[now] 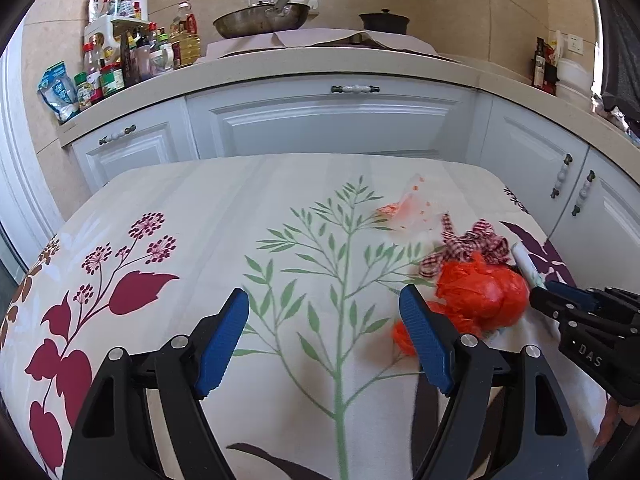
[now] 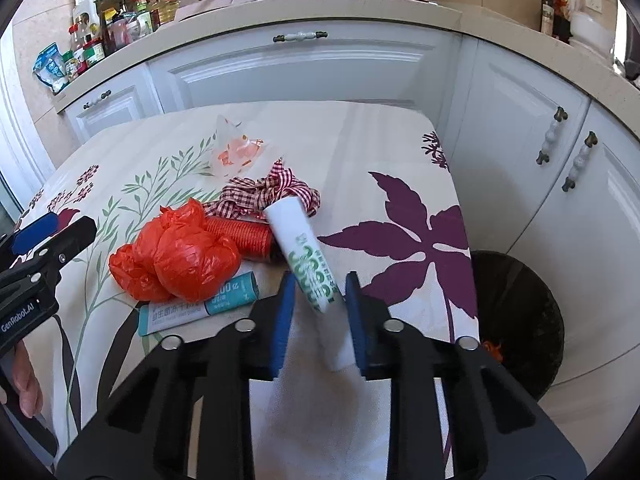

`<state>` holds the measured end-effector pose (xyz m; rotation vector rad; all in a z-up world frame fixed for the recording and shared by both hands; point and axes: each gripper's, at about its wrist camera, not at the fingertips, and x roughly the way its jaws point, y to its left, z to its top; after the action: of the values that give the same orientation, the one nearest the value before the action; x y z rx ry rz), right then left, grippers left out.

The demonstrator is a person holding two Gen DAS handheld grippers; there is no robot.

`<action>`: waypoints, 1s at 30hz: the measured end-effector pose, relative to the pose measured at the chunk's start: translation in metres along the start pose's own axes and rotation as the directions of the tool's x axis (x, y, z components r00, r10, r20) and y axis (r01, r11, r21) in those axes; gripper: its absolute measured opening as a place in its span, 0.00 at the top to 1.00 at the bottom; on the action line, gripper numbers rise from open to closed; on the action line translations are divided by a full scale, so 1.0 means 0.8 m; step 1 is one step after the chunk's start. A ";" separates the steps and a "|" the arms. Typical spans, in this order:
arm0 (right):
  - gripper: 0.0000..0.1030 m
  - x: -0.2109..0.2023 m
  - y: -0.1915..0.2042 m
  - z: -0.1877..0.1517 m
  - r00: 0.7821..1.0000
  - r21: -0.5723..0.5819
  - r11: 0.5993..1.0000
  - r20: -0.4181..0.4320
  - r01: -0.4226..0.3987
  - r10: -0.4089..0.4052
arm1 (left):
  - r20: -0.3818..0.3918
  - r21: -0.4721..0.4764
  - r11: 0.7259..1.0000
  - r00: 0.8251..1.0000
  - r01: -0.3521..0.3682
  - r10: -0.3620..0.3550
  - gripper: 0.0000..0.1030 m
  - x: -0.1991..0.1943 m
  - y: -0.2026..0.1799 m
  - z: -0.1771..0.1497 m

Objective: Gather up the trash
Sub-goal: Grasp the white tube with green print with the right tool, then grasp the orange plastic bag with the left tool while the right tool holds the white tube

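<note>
A pile of trash lies on the floral tablecloth: a crumpled red plastic bag, a red-checked ribbon, a clear wrapper with orange print, a red ribbed roll and a flat teal-and-white packet. My right gripper is shut on the lower end of a white tube with green print, which slants up toward the ribbon. My left gripper stands open above the bare cloth, just left of the red bag, nothing between its fingers. In the left wrist view the right gripper comes in from the right edge.
A black bin stands on the floor off the table's right corner, something orange inside. White cabinets and a counter with bottles, a pan and a pot run behind the table. A hand shows at the left edge.
</note>
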<state>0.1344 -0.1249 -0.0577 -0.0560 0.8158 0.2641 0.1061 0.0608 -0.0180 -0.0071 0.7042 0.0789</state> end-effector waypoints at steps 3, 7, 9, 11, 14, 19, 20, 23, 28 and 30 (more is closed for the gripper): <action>0.83 -0.006 -0.004 -0.003 1.000 0.007 1.000 0.015 -0.001 0.001 | 0.004 0.010 1.000 1.000 0.017 -0.017 0.27 -0.004 -0.009 0.000; 0.83 -0.017 -0.012 -0.006 0.999 0.024 1.000 0.039 -0.004 0.003 | 0.012 0.028 0.999 0.999 0.043 -0.043 0.27 -0.010 -0.025 0.001; 0.83 -0.023 -0.017 -0.008 0.999 0.032 0.999 0.051 -0.007 0.005 | 0.016 0.038 0.998 0.998 0.058 -0.059 0.27 -0.013 -0.034 0.001; 0.83 -0.031 -0.024 -0.009 0.998 0.043 0.999 0.068 -0.006 0.003 | 0.019 0.046 0.997 0.997 0.070 -0.071 0.27 -0.015 -0.043 0.002; 0.83 -0.040 -0.035 -0.011 0.996 0.058 0.998 0.086 -0.004 -0.001 | 0.027 0.060 0.992 0.994 0.107 -0.109 0.24 -0.019 -0.060 0.003; 0.83 -0.051 -0.054 -0.017 0.995 0.086 0.996 0.104 0.000 -0.009 | 0.037 0.088 0.987 0.990 0.135 -0.138 0.21 -0.019 -0.084 0.006; 0.83 -0.052 -0.057 -0.018 0.994 0.092 0.996 0.106 0.000 -0.010 | 0.036 0.097 0.986 0.989 0.138 -0.142 0.20 -0.017 -0.090 0.006; 0.83 -0.053 -0.069 -0.022 0.994 0.110 0.994 0.109 0.000 -0.012 | 0.016 0.131 0.982 0.990 0.136 -0.140 0.20 -0.006 -0.103 0.006; 0.83 -0.054 -0.084 -0.029 0.993 0.135 0.991 0.113 0.000 -0.015 | -0.033 0.133 0.982 0.991 0.135 -0.132 0.20 0.009 -0.109 0.002; 0.83 -0.054 -0.089 -0.030 0.993 0.143 0.990 0.114 0.000 -0.016 | -0.042 0.127 0.982 0.990 0.137 -0.133 0.20 0.011 -0.108 0.001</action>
<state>0.1069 -0.2060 -0.0463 0.0893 0.7176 0.1990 0.1200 -0.0245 -0.0248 0.0688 0.7391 -0.0974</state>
